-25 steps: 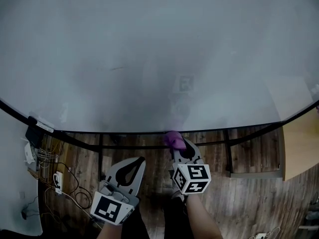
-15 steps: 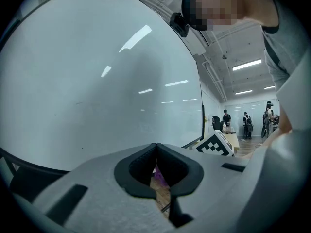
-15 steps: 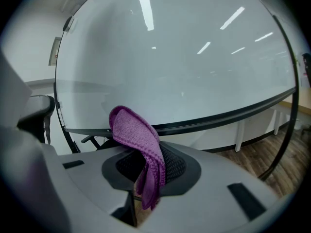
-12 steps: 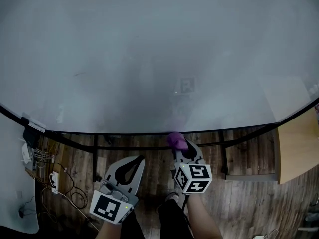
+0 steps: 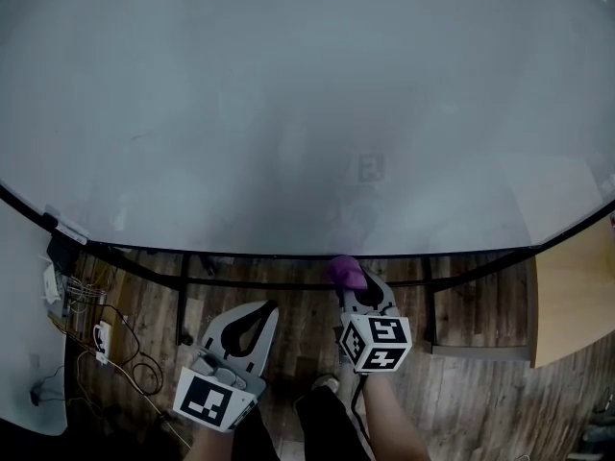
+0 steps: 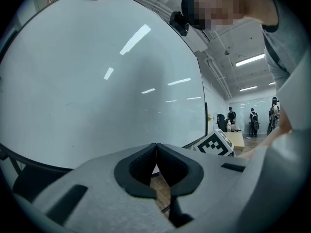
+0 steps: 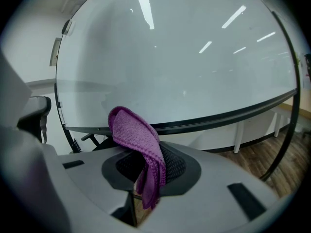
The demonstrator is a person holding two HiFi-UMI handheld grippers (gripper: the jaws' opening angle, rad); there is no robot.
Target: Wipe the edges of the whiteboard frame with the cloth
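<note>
The whiteboard (image 5: 288, 113) fills the upper head view, and its black bottom frame edge (image 5: 240, 254) curves across below it. A purple cloth (image 5: 344, 271) sits just under that edge, pinched in my right gripper (image 5: 350, 282), which is shut on it. In the right gripper view the cloth (image 7: 138, 140) folds over the jaws, with the frame edge (image 7: 218, 116) right behind; I cannot tell if they touch. My left gripper (image 5: 269, 307) hangs lower left, away from the board. Its jaws are shut on nothing (image 6: 156, 146).
Board stand legs (image 5: 182, 301) (image 5: 430, 301) run down to the wood floor. Cables and a power strip (image 5: 101, 339) lie at the left, and a wooden table (image 5: 577, 296) stands at the right. A small eraser (image 5: 67, 230) sits on the left frame edge. People (image 6: 252, 120) stand far off.
My right gripper with the cloth has shifted slightly right along the bottom frame edge. The left gripper has hardly moved. The head view has drifted a little.
</note>
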